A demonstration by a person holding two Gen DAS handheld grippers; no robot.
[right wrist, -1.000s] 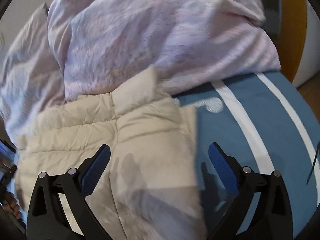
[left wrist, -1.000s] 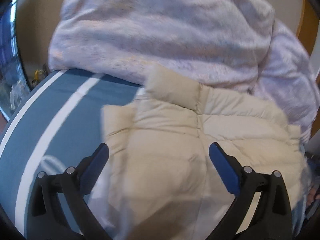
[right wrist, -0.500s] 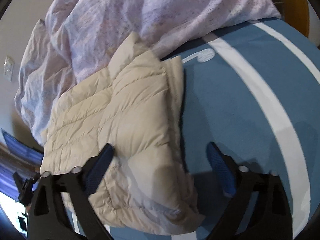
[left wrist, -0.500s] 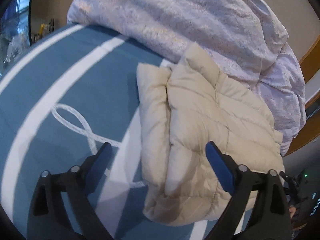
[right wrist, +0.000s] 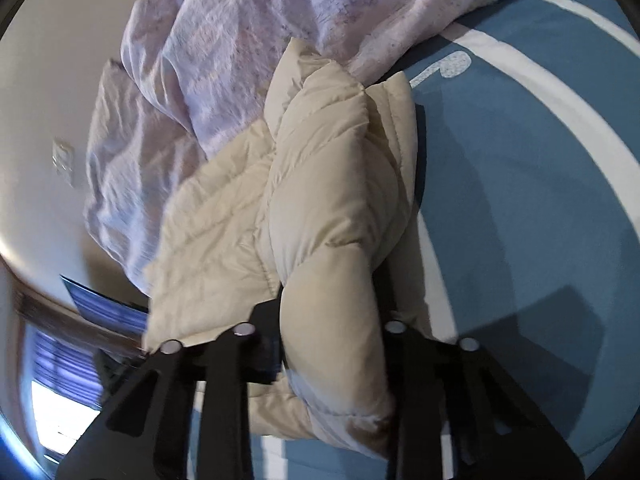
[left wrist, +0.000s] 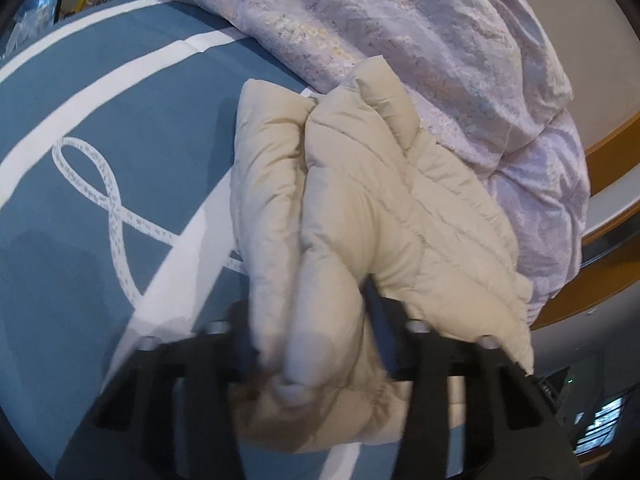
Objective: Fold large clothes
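1. A cream quilted puffer jacket [left wrist: 360, 208] lies folded on a bed, on a blue bedcover [left wrist: 100, 184] with white stripes and a white looped ribbon pattern. In the left wrist view the jacket sits right of the ribbon loop; in the right wrist view [right wrist: 320, 200] it sits left of the blue expanse.
2. The jacket's far end touches a rumpled lilac duvet [left wrist: 400, 28] heaped along the back of the bed; the duvet also shows in the right wrist view [right wrist: 224, 32].
3. The left tool [left wrist: 316, 320] has just been closing, and its jaws now pinch a thick roll of the jacket's near edge, the padding bulging up between them.
4. The right tool [right wrist: 332, 320] has likewise just been closing and grips another puffed fold of the near edge, fabric squeezed between its dark fingers.
5. Both tools point downward at the jacket, whose near end bunches up where they clamp it.
6. Beyond the bed, a wooden rail [left wrist: 608, 152] curves at the right in the left wrist view, and a pale wall with a switch plate [right wrist: 64, 160] appears at the left in the right wrist view.
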